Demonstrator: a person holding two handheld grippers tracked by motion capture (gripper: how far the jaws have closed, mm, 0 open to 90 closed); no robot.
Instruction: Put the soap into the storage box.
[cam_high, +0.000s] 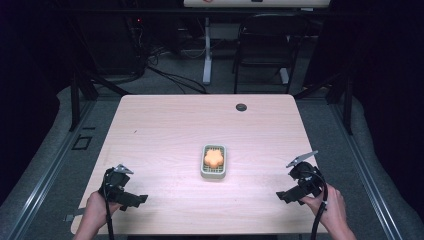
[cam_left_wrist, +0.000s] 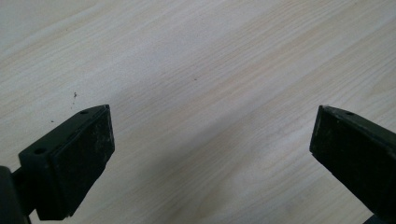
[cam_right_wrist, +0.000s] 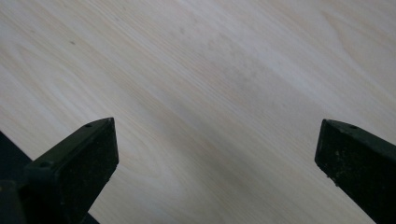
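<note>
Flower-shaped orange soap on gridded tray, pale woodgrain table

Counter: pale wood grain, rounded corners, lit brightest at its middle.
Grommet: small dark round cap near the counter's 1 o'clock edge.
Floor: grey carpet, black cables trailing at 11 o'clock.
Chair: black folding, standing beyond at 1 o'clock.
White leg: a desk post at 12 o'clock.
Surroundings: dark on both sides.
</note>
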